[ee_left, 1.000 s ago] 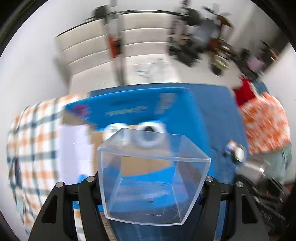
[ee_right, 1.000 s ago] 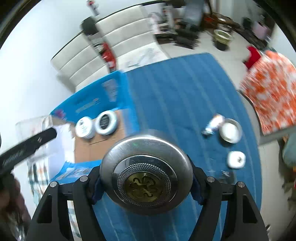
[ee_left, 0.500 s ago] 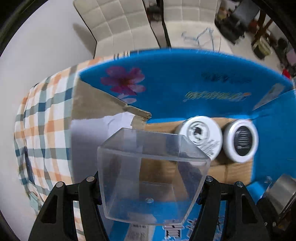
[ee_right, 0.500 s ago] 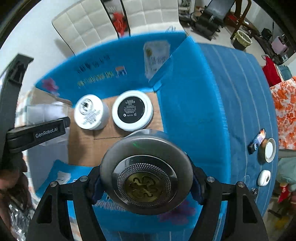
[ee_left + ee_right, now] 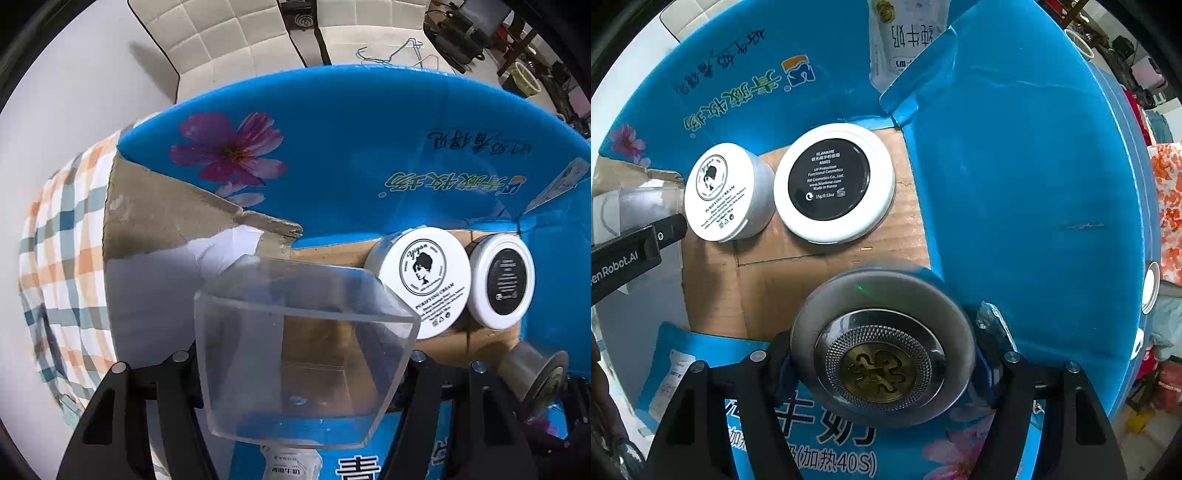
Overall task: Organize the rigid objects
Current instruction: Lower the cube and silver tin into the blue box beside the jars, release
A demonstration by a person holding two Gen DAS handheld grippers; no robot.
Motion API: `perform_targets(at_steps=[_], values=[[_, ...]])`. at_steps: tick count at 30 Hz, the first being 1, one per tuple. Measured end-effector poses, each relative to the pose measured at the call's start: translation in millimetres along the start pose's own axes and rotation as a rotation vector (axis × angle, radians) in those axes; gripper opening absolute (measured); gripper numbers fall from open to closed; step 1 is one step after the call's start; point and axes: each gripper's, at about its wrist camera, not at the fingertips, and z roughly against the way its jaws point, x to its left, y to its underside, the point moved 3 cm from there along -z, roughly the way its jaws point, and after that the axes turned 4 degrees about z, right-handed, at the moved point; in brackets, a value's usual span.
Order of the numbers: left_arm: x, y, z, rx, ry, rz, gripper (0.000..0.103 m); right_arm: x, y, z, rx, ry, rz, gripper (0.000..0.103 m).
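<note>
My left gripper [image 5: 301, 363] is shut on a clear plastic box [image 5: 303, 354] and holds it over the left part of an open blue cardboard carton [image 5: 369, 147]. My right gripper [image 5: 882, 360] is shut on a round steel tin [image 5: 882, 350] with a brass centre, low over the carton's brown floor [image 5: 768, 280]. Two white jars stand on that floor: a cream jar with a portrait label [image 5: 421, 282] [image 5: 720, 192] and a flat jar with a black label [image 5: 504, 280] [image 5: 833, 182]. The tin's edge shows in the left wrist view [image 5: 539, 373].
The carton's blue flaps [image 5: 1015, 184] stand up around both grippers. A checked cloth [image 5: 62, 258] lies left of the carton. Small white lids [image 5: 1150, 288] lie outside past the right flap. White chairs [image 5: 229, 40] stand behind.
Both grippers have moved from above the blue table to down inside the carton, closer to the two jars. Each still holds its object.
</note>
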Motion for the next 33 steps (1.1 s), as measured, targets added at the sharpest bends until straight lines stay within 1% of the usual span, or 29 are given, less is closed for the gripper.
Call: perform_targets(at_steps=[1, 4, 7, 11, 14, 17, 20, 23, 24, 25, 26, 27, 29, 33], values=[[-1.2, -0.4, -3.2, 0.005, 0.013, 0.004, 0.065, -0.4, -0.6, -1.8, 0.0, 0.002, -0.002, 0.076], [-2.3, -1.4, -20.3, 0.057, 0.045, 0.019, 0.065, -1.5, -3.0, -6.5, 0.005, 0.009, -0.011, 0.076], [-1.0, -1.4, -28.1, 0.074, 0.091, 0.038, 0.065, 4.2, -6.3, -7.3, 0.012, 0.013, -0.007, 0.076], [2.6, -1.2, -33.0, 0.098, 0.128, 0.049, 0.065, 11.0, -9.3, -15.1, 0.033, 0.005, 0.001, 0.076], [11.9, -4.0, -38.2, 0.123, 0.176, 0.074, 0.065, 10.8, -11.6, -16.4, 0.052, 0.002, 0.004, 0.076], [19.7, -4.3, -43.4, 0.172, 0.233, 0.097, 0.065, 10.6, -13.9, -18.8, 0.067, -0.002, 0.005, 0.076], [24.5, -5.3, -46.2, 0.188, 0.24, 0.097, 0.065, 8.7, -18.7, -18.4, 0.083, -0.004, 0.006, 0.076], [30.2, -7.3, -47.4, 0.181, 0.25, 0.114, 0.066, 5.8, -23.3, -16.8, 0.093, -0.011, 0.012, 0.077], [12.5, -11.4, -43.5, 0.179, 0.248, 0.117, 0.066, 6.3, -27.2, -14.8, 0.093, -0.014, 0.015, 0.077], [12.7, -11.0, -42.9, 0.175, 0.247, 0.12, 0.066, 5.6, -28.4, -13.2, 0.09, -0.016, 0.017, 0.078], [12.2, -9.3, -41.5, 0.168, 0.246, 0.124, 0.067, 5.7, -28.8, -11.4, 0.078, -0.01, 0.016, 0.081], [4.7, -11.7, -35.7, 0.164, 0.246, 0.125, 0.067, 5.1, -30.1, -8.3, 0.044, -0.006, 0.021, 0.082], [4.7, -10.9, -33.7, 0.154, 0.247, 0.126, 0.069, 4.7, -31.9, -0.1, 0.026, -0.013, 0.025, 0.088], [7.7, -4.0, -19.5, 0.126, 0.237, 0.128, 0.075, 2.3, -32.4, 12.6, 0.008, -0.005, 0.037, 0.091]])
